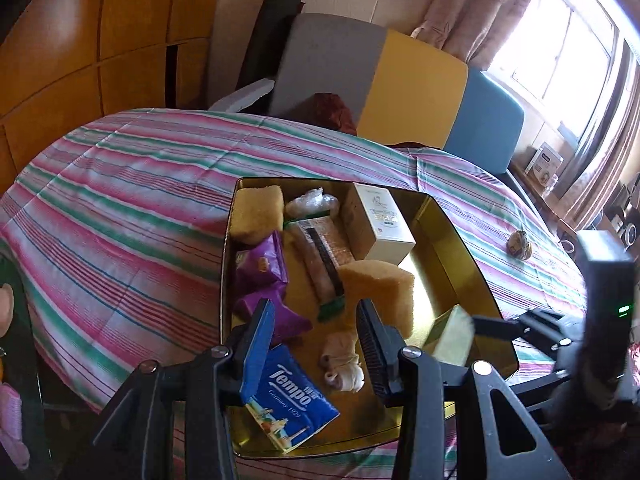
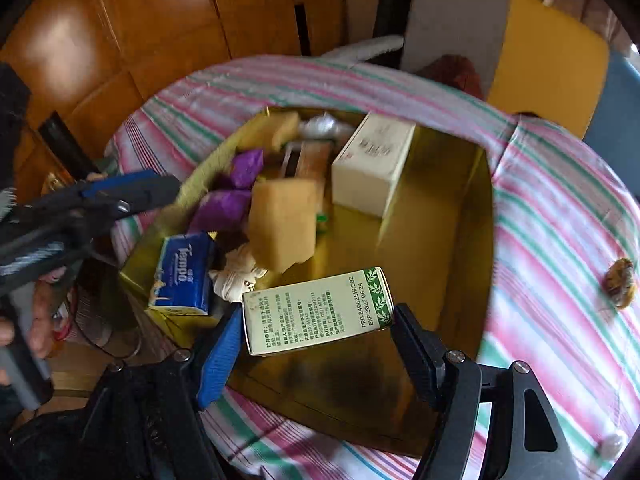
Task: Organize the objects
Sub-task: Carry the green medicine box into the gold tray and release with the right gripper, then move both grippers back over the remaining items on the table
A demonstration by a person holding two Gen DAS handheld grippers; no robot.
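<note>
Already, most of the objects are sitting inside the gold tin (image 1: 460,240) on the striped surface (image 1: 132,208): sponges, purple packets, the tissue pack (image 1: 288,396) and a white carton (image 1: 380,220). The right gripper (image 2: 320,344) is gripping a green-and-white box (image 2: 316,312) between its fingers, over the tin's near end. The left gripper (image 1: 316,340) is hovering with fingers released, empty. One small brown item (image 1: 519,245) is lying outside, probably left to collect.

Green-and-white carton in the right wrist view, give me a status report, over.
Right gripper jaws shut on the green-and-white carton, over the gold tray. Left gripper jaws open, empty. Yellow sponge and Tempo tissue pack crowd the tray's left.
</note>
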